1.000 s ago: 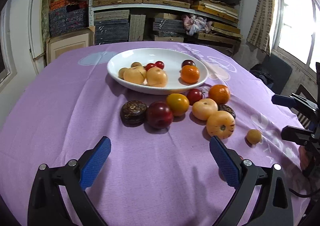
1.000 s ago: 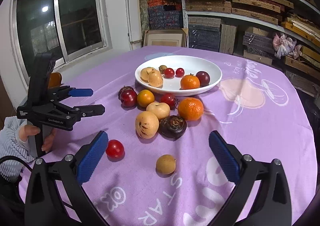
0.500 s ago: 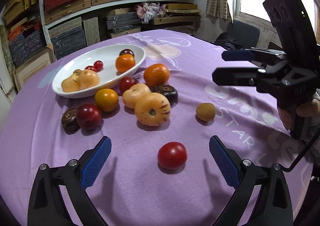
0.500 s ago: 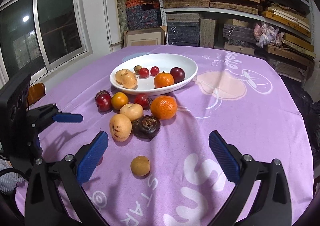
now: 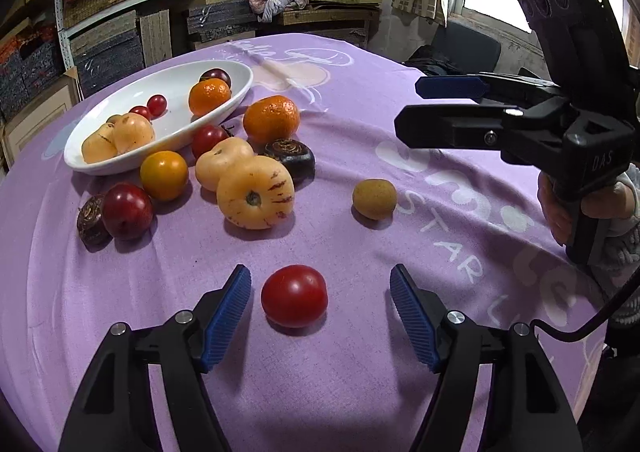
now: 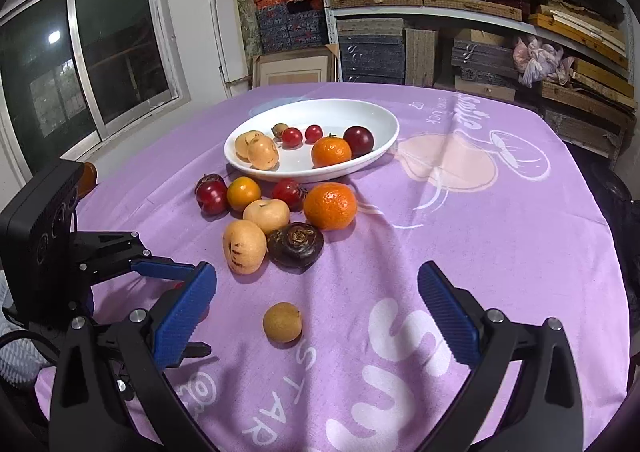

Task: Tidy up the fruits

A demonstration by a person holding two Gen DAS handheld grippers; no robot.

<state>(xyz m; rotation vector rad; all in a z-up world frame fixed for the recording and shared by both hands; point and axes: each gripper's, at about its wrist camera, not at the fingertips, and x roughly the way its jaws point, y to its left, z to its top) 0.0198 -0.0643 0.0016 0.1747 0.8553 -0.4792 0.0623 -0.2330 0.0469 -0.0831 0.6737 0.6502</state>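
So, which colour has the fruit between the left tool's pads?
Red fruit, best seen in the left wrist view.

Both wrist views overlook the same plate [image 5: 240,80].

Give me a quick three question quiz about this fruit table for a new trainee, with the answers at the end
1. Which fruit lies between the left claw pads?
2. True or false: the pads already press on it.
3. How many oranges sit in the white plate: A one, B three?

Key:
1. The red tomato.
2. False; the jaws have just been closing, but gaps show on both sides.
3. A; the other orange lies on the purple cloth.
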